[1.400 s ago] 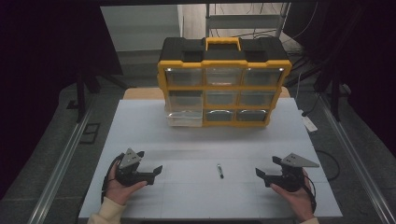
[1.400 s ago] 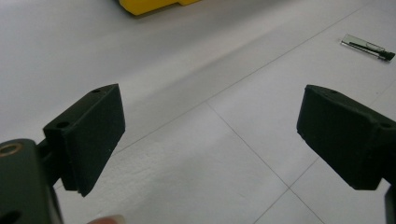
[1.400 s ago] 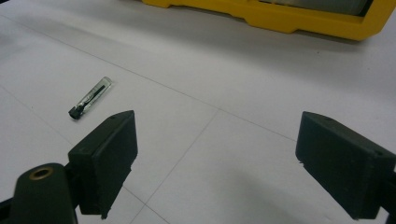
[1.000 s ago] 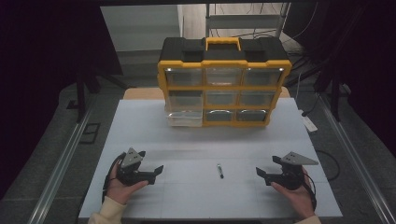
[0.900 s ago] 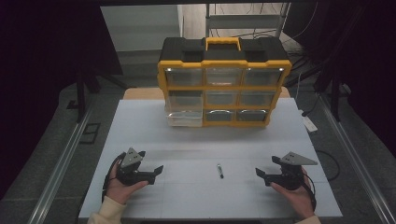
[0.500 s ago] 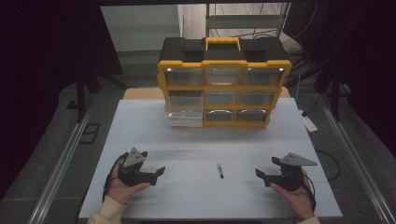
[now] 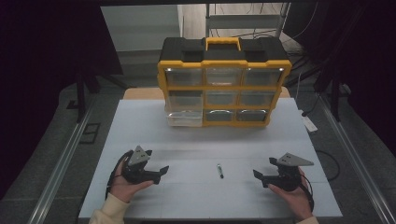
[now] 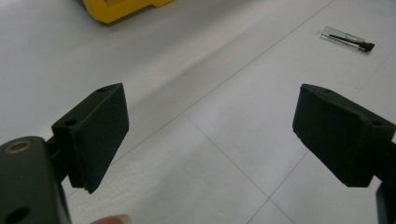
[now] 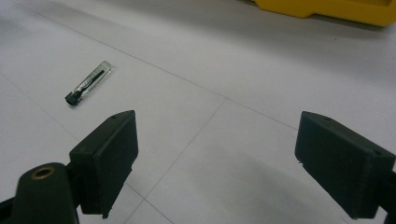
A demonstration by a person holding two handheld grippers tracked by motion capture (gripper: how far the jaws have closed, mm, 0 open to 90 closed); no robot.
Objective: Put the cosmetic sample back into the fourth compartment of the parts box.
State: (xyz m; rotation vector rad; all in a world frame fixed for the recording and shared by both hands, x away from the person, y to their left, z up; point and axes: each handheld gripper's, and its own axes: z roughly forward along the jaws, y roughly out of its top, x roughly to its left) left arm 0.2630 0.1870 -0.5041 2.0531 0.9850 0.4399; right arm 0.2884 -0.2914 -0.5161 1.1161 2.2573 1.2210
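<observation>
High view: a small clear glass vial with a black cap (image 7: 219, 170) lies flat on the white table (image 7: 140, 126), between the left gripper (image 7: 156, 171) and the right gripper (image 7: 261, 176), nearer the right one and touching neither. A yellow-and-black plastic drawer organiser with clear drawers (image 7: 224, 84) stands at the far side of the table, well apart from the vial. Its bottom-left drawer (image 7: 185, 117) sits pulled out a little. Both grippers are held low over the table, each in one hand, nothing between the fingers.

Left gripper view: fingers (image 8: 95, 135) spread wide, empty. The vial (image 8: 348, 39) lies at upper right, cap end to the right. A corner of the organiser (image 8: 121, 7) shows at top.

Right gripper view: fingers (image 9: 109, 158) spread wide, empty. The vial (image 9: 88, 82) lies at upper left, cap toward the camera, with a dark stem visible inside the glass.

Handling, judged: light, rigid, thin-walled, probably fragile; smooth and round, so likely to roll or slip. Best hold looks to be across the mid-body, fingers square to its long axis, gentle closure. The capped end may give more friction.
</observation>
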